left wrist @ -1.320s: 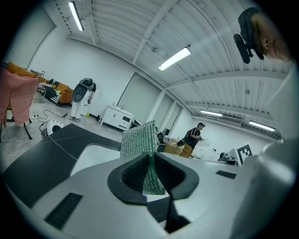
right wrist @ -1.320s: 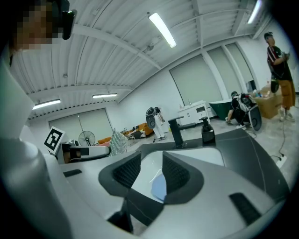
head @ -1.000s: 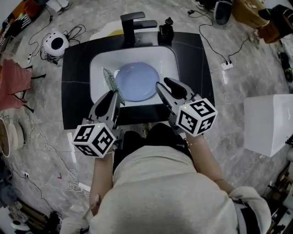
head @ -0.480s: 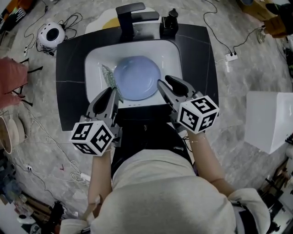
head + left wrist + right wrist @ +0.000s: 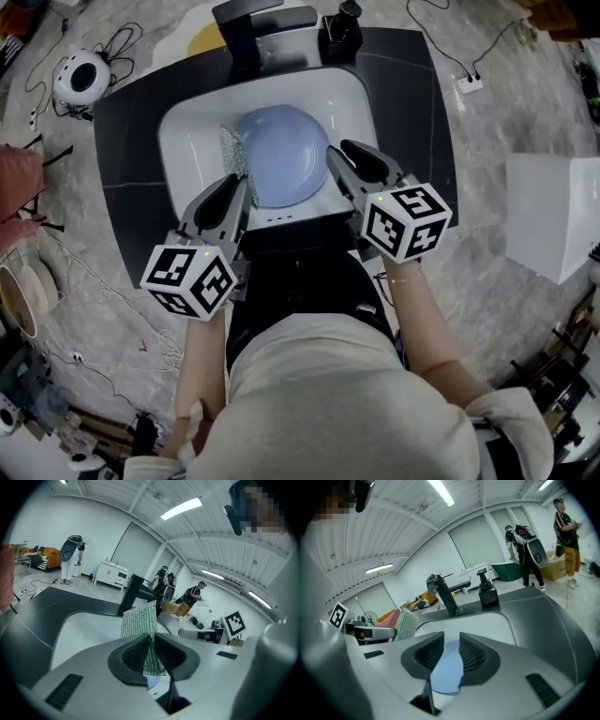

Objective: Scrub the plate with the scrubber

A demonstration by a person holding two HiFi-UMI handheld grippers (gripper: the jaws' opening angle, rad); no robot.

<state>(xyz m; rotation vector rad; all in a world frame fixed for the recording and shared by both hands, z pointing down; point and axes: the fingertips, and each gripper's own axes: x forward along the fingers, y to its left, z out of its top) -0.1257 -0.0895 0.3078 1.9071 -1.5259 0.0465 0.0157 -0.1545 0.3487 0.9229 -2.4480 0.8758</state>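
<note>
A pale blue plate (image 5: 281,155) lies in the white sink basin (image 5: 183,141). My left gripper (image 5: 234,192) is shut on a green glittery mesh scrubber (image 5: 231,150), which stands up at the plate's left rim. The left gripper view shows the scrubber (image 5: 139,620) pinched between the pads. My right gripper (image 5: 345,169) hovers at the plate's right rim. Its jaws have just been closing and still stand apart. In the right gripper view the plate (image 5: 447,672) shows through the gap between them. No pad visibly presses on it.
A black faucet (image 5: 246,28) and a black soap dispenser (image 5: 342,28) stand behind the basin on the black counter (image 5: 412,112). A white box (image 5: 553,216) sits on the floor to the right. Cables and a round white device (image 5: 80,80) lie to the left. People stand in the room.
Both grippers have moved forward and down toward the basin. The scrubber has come closer to the plate's left rim, and the right gripper's tips now reach the plate's right rim.
</note>
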